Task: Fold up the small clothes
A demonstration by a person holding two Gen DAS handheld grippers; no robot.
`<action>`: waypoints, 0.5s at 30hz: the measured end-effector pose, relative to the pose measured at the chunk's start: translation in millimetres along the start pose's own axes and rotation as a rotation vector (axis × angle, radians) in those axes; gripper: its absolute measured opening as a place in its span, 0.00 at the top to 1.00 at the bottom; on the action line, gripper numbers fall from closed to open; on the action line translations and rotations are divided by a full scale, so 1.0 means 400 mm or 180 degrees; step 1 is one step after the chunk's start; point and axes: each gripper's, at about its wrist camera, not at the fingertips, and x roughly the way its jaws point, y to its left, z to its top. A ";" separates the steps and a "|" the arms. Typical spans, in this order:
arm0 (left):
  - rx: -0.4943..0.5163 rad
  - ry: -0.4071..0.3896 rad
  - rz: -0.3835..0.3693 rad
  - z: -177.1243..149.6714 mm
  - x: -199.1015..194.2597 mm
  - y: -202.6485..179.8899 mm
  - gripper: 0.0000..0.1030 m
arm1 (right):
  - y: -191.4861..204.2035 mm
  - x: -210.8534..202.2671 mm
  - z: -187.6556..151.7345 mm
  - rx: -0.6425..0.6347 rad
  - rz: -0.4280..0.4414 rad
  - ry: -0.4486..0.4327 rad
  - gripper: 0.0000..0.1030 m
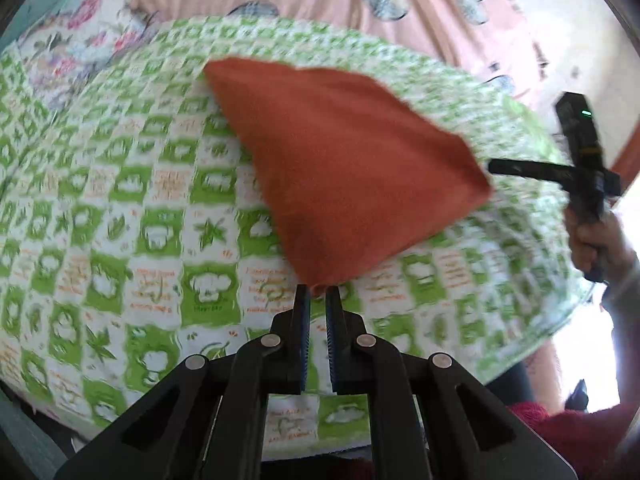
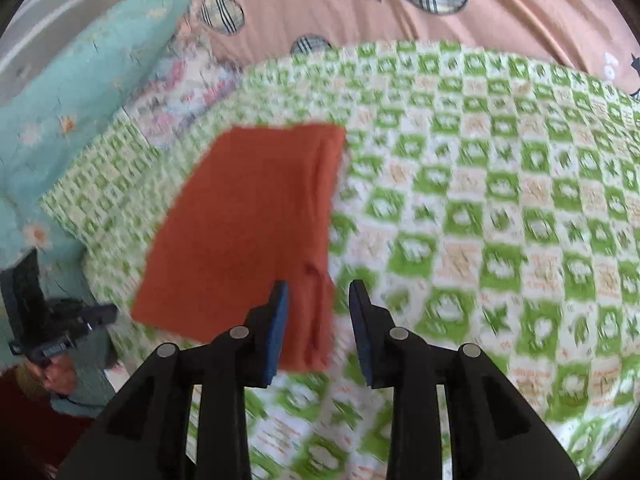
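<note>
The left gripper is clenched on a corner of the orange cloth, which lies on the green checked sheet. The right gripper is released, jaws apart over the cloth's near edge.

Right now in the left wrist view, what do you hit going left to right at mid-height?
Floral fabric at the far left edge → green checked cloth → orange cloth, its near corner pinched in the left gripper → right gripper → hand holding it.
</note>
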 end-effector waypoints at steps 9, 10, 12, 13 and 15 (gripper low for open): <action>-0.0020 -0.0389 -0.0490 0.157 0.038 -0.015 0.92 | 0.079 0.247 0.220 0.0350 0.0360 -0.0058 0.68; -0.0041 -0.0397 -0.0498 0.171 0.052 -0.011 0.91 | 0.080 0.275 0.235 0.0374 0.0354 -0.0042 0.68; -0.0143 -0.0392 -0.0509 0.203 0.087 0.011 0.91 | 0.071 0.341 0.260 0.0474 0.0317 0.0045 0.68; -0.0182 -0.0393 -0.0496 0.218 0.101 0.023 0.91 | 0.061 0.362 0.265 0.0507 0.0300 0.0069 0.68; -0.0299 -0.0418 -0.0442 0.249 0.131 0.054 0.91 | 0.035 0.408 0.270 0.0552 0.0233 0.0122 0.68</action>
